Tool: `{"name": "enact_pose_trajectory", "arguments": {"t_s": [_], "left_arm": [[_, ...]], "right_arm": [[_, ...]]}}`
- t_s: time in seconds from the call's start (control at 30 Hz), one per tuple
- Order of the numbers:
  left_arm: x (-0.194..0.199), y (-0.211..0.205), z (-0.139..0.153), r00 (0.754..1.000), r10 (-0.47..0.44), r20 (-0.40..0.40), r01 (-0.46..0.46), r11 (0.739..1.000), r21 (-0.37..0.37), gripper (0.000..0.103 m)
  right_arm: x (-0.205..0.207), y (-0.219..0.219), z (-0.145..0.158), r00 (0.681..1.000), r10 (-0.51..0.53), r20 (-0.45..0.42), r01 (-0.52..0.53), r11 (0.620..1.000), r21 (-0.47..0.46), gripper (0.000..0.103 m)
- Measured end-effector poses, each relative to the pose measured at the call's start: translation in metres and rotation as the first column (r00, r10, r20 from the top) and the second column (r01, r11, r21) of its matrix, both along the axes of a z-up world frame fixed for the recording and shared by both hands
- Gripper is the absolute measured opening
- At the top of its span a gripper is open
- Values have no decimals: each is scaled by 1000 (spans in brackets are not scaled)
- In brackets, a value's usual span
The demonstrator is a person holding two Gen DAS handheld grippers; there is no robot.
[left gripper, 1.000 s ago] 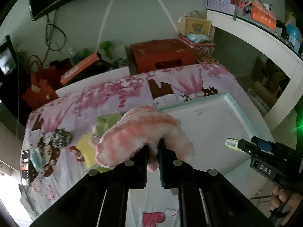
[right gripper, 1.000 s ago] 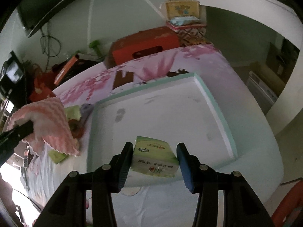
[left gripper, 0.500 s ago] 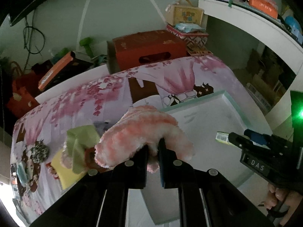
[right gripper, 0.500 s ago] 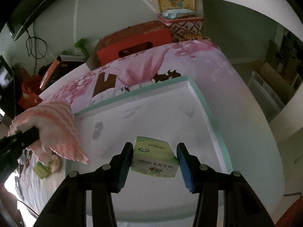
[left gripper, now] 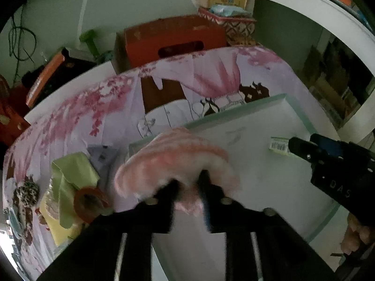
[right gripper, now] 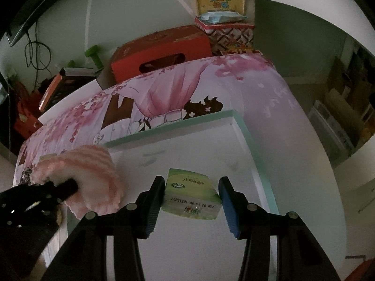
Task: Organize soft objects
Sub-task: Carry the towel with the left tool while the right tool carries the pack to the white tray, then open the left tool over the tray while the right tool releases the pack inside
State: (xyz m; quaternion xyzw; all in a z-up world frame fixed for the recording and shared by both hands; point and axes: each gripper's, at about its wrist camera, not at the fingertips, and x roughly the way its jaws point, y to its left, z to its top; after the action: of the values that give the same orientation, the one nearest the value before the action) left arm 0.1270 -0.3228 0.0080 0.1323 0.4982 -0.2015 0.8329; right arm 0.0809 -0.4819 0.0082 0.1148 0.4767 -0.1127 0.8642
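The left tongs [left gripper: 188, 185] clamp a pink fluffy cloth [left gripper: 173, 159] at frame centre, over the white tray's [left gripper: 269, 180] left edge. The right tongs [right gripper: 191, 196] grip a green tissue pack [right gripper: 191, 194], its long axis crosswise, at lower centre above the tray.

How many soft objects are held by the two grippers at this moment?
2: a pink cloth pinched in the left gripper, and a green tissue pack between the right gripper jaws, over the white tray.
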Motion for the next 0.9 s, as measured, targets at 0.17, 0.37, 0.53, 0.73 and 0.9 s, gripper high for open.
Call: {"name": "enact_pose_trajectory", "arguments": {"t_s": [0.17,0.37,0.53,0.73,0.9], "left_arm": [[-1,10,4,1000,16,-26,-17,999,-30,59],[-2,20,13,999,50,6,-50,999,1,81],[-6,23,15,999,39,4,-39,999,26,99],[-10,29,16,998,57,10,-57,997,48,99],[-15,39,22,997,77,22,-78,995,62,99]], "right_arm": [[0,2,2,1000,6,3,-6,1000,3,62],[-3,8,10,1000,24,1,-24,1000,-14,78],[-8,12,15,999,42,-12,-42,998,-36,94],[-14,19,13,996,66,-65,-70,995,-64,103],[-19,23,13,993,67,-95,-75,994,-79,103]]}}
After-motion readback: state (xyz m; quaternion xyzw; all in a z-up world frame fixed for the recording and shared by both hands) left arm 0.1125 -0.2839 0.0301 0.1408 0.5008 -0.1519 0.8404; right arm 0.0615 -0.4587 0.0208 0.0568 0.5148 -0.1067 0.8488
